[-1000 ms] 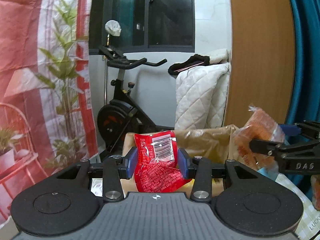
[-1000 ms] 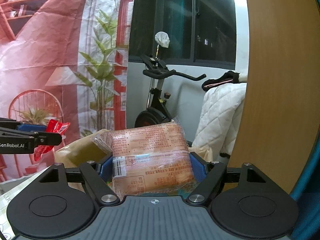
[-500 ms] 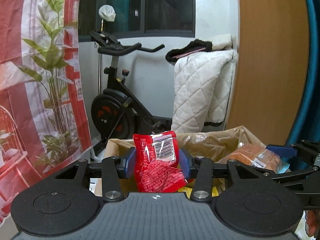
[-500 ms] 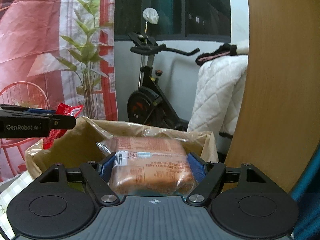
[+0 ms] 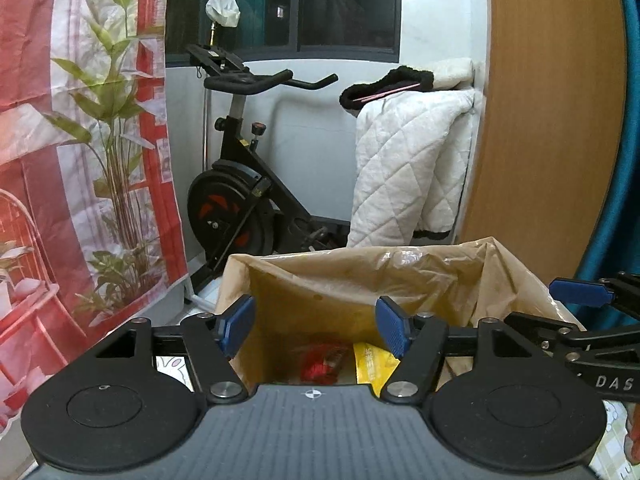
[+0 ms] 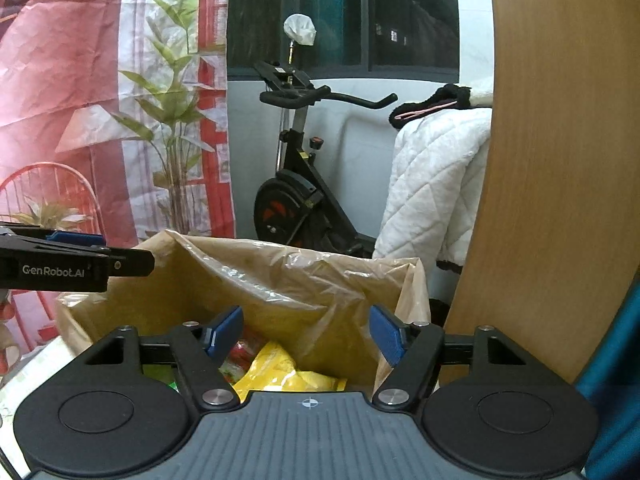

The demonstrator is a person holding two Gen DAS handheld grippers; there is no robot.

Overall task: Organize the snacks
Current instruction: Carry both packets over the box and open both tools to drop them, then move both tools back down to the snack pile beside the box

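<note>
A second ago the left tool [image 5: 316, 322] clenched a red foil packet and the right tool [image 6: 306, 334] a clear-wrapped orange pack; both tools are now released, blue ribbed pads spread wide with nothing between them. The red packet [image 5: 320, 364] now lies blurred inside the box, just beside a glossy yellow packet [image 5: 372, 364]; the orange pack cannot be made out in either view. The box is lined with a crinkled, translucent tan plastic bag [image 5: 360, 268] folded over its rim. From the right wrist, a yellow pouch [image 6: 280, 372] fills the bottom below the pads, the left tool's black arm reaching over the bag's left edge.
</note>
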